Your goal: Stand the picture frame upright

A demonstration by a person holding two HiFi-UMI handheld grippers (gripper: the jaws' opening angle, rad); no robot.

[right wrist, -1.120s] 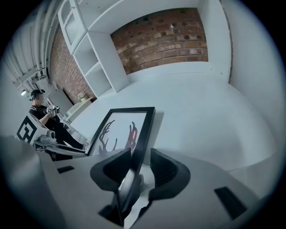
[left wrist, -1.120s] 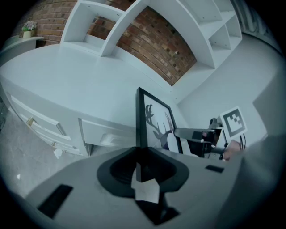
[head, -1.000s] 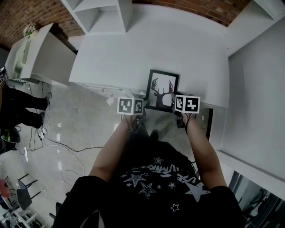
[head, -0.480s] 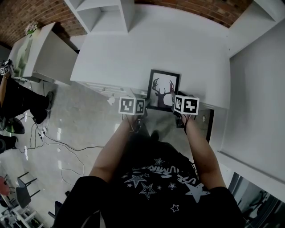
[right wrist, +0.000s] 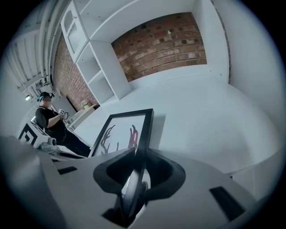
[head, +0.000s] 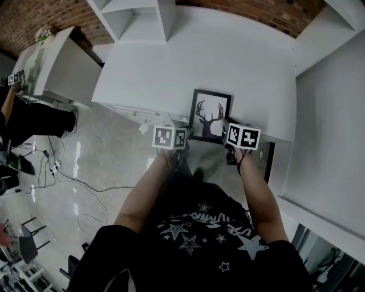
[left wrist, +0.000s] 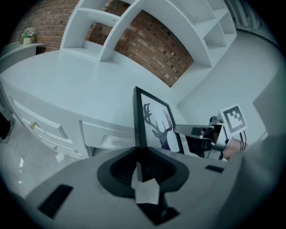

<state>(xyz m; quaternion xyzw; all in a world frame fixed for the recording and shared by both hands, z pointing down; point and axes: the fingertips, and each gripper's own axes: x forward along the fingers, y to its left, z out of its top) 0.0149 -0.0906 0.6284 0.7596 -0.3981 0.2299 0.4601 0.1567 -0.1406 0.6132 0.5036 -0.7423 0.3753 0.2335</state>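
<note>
The black picture frame [head: 210,114] with a deer-antler print is at the front edge of the white desk [head: 228,63], held between my two grippers. My left gripper [head: 185,140] is shut on the frame's left edge [left wrist: 137,120], which runs straight into the jaws [left wrist: 139,154]. My right gripper [head: 225,134] has just been closing, with the frame's right edge [right wrist: 144,129] between its jaws [right wrist: 136,165]; the pads now grip it. The frame looks tipped up off the desk top; its back is hidden.
White shelving [head: 137,17] and a brick wall [right wrist: 165,38] stand behind the desk. Drawers [left wrist: 49,129] line the desk front. A white side cabinet [head: 57,63] stands at the left, with another person [head: 23,114] and floor cables [head: 63,182] near it.
The right gripper's marker cube has shifted slightly right and down. The frame and left gripper have stayed put. The person at the far left has moved.
</note>
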